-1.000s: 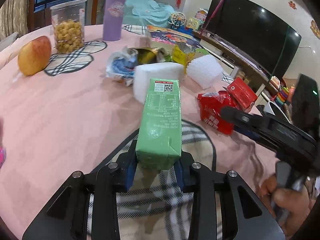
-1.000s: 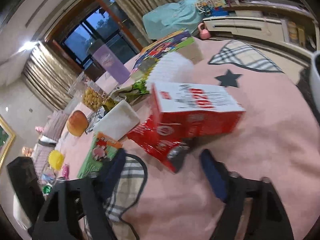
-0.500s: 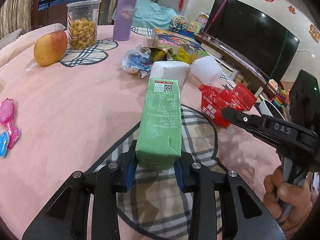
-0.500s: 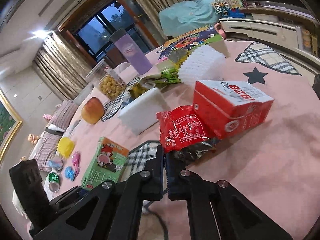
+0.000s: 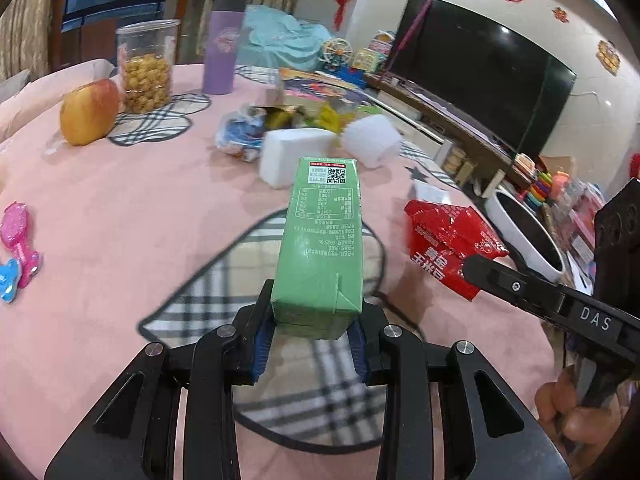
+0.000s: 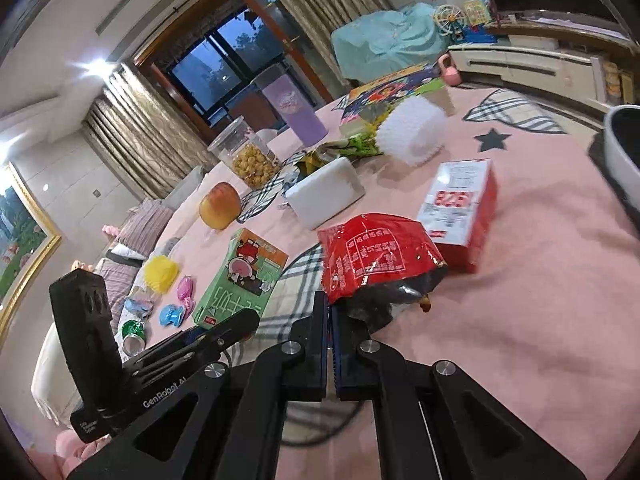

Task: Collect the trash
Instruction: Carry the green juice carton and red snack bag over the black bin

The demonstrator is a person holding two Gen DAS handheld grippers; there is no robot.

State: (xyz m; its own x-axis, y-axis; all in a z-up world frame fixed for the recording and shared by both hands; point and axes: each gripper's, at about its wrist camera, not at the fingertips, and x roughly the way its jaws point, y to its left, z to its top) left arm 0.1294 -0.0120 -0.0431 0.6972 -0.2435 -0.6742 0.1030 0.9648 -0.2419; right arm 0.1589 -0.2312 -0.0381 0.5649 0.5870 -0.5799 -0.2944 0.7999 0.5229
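Observation:
My left gripper is shut on the near end of a green drink carton, which sticks out forward above the pink tablecloth. My right gripper is shut on the lower edge of a crumpled red snack bag, held just off the cloth. In the left wrist view the red snack bag hangs at the tip of the right gripper. The right wrist view shows the green carton in the left gripper to the left of the bag. A red box lies flat behind the bag.
Further back lie two white foam blocks, crumpled wrappers, an apple, a snack jar and a purple tumbler. Small plastic toys lie at the left. A white basin sits beyond the table's right edge.
My right gripper's jaws closed on the red snack bag and lifted it away from the red box. Both grippers drew back from the pile, the left still carrying the green carton.

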